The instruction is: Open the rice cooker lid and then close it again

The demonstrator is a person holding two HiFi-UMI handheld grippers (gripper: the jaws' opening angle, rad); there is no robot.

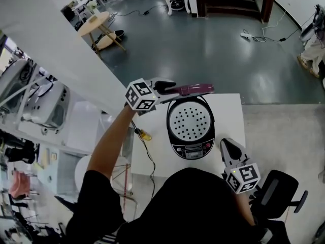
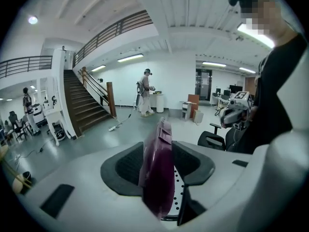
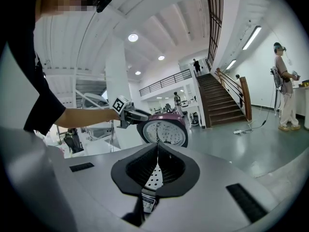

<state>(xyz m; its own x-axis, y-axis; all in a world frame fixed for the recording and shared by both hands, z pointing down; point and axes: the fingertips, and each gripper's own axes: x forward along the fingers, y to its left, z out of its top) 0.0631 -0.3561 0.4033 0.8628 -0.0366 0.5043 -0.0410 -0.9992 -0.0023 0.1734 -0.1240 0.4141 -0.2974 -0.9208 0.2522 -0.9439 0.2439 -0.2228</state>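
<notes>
- White table (image 1: 231, 116) in an open hall with a grey floor; stairs at the far end.
- Rice cooker (image 1: 192, 149) sits mid-table, control panel toward the person.
- Lid (image 1: 190, 121) is up, hinged on the cooker's far side. Its perforated inner face is toward the person, its purple shell away.
- Seen from above, the lid's top edge runs left-right across the table, and the lid stands roughly upright from the hinge.
- Left gripper (image 1: 170, 88) reaches in from the left and takes the lid's upper edge. In its own view the lid (image 2: 159, 178) fills the gap, with pads against both faces: clamped on it. This looks like a grip to steer the swing.
- Right gripper (image 1: 227, 146) has its jaws together and holds nothing. It waits just beside the cooker's front right, pointing at the lid (image 3: 164, 129), likely to keep out of the lid's path.
</notes>
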